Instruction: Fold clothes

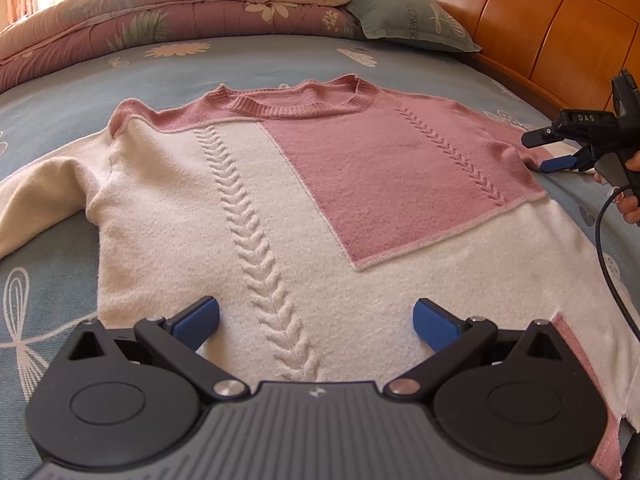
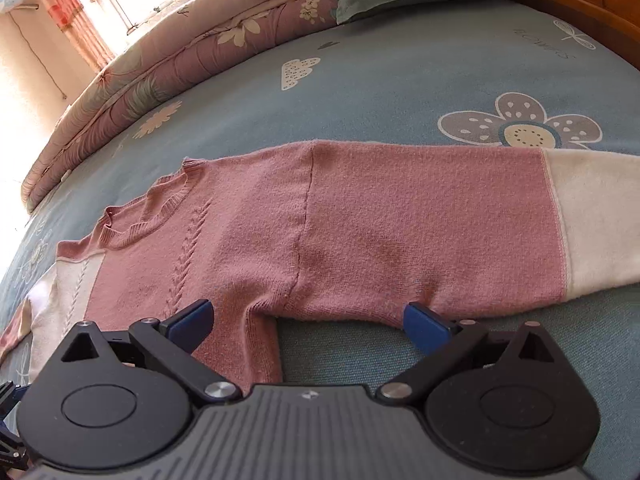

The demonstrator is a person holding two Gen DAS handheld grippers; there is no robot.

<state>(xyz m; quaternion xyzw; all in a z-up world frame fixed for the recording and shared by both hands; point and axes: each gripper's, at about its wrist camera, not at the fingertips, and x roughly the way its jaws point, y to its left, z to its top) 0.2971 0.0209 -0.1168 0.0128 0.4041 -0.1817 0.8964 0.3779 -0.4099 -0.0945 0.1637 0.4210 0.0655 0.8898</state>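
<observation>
Pink-and-cream cable-knit sweater (image 1: 304, 200) — spread flat, front up, sleeves out to the sides, unfolded — on the bed

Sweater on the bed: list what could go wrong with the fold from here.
1. The right gripper is open astride the sweater's armpit, so closing may also pinch the blue bedsheet.
2. The cream sleeve lies bent and may fold crooked.
3. The left gripper is open over the thick cable braid, so its grip may slip.
</observation>
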